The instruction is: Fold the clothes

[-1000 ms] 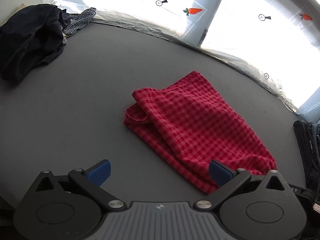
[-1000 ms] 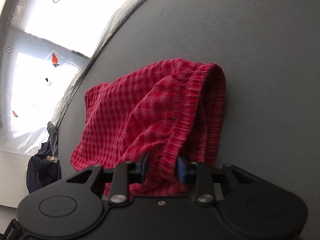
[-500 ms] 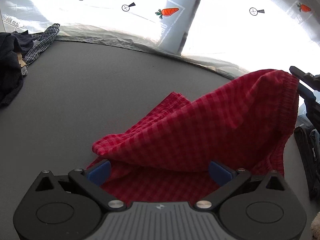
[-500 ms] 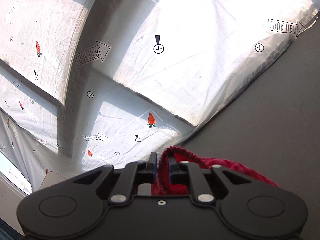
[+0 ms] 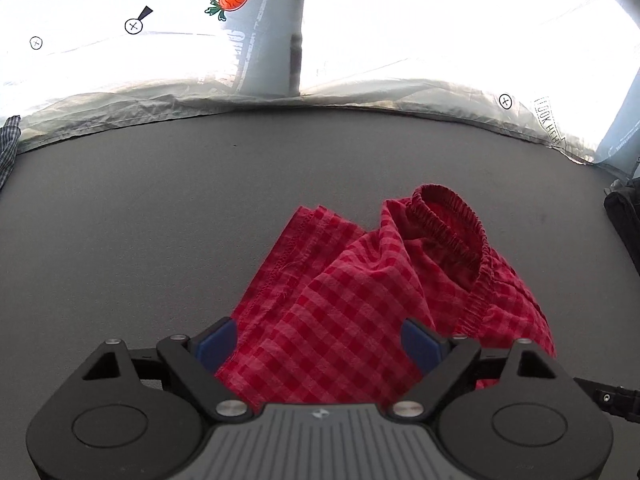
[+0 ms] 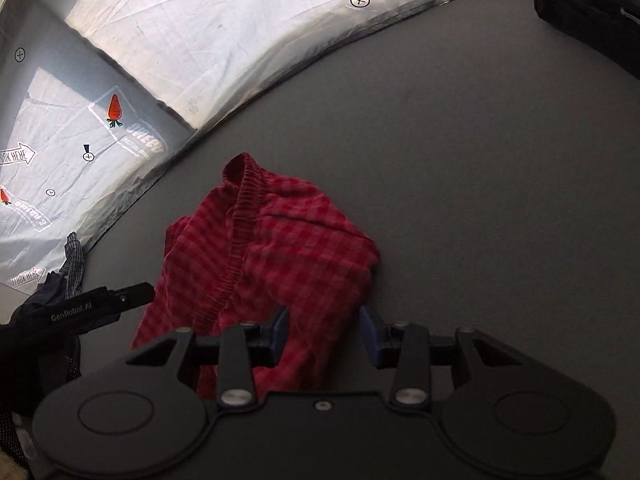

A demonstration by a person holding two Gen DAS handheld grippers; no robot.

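Red checked shorts (image 5: 372,296) lie crumpled on the grey table (image 5: 160,208), the elastic waistband (image 5: 452,216) bunched upward. My left gripper (image 5: 320,344) is open, its blue pads either side of the cloth's near part. In the right wrist view the same shorts (image 6: 288,256) lie in a heap with the waistband (image 6: 240,232) running across them. My right gripper (image 6: 324,332) is open just above the near edge of the cloth and holds nothing. The left gripper's black body (image 6: 80,312) shows at the left edge of that view.
A dark pile of clothes (image 6: 592,12) sits at the far right of the table and shows as a dark edge (image 5: 624,224) in the left view. A checked garment (image 6: 74,260) and dark clothes lie at the left. A white printed sheet (image 6: 240,40) borders the table's far side.
My right gripper lifted the shorts by the waistband, carried them over, then opened and let go. The shorts now lie heaped between my left gripper's pads.
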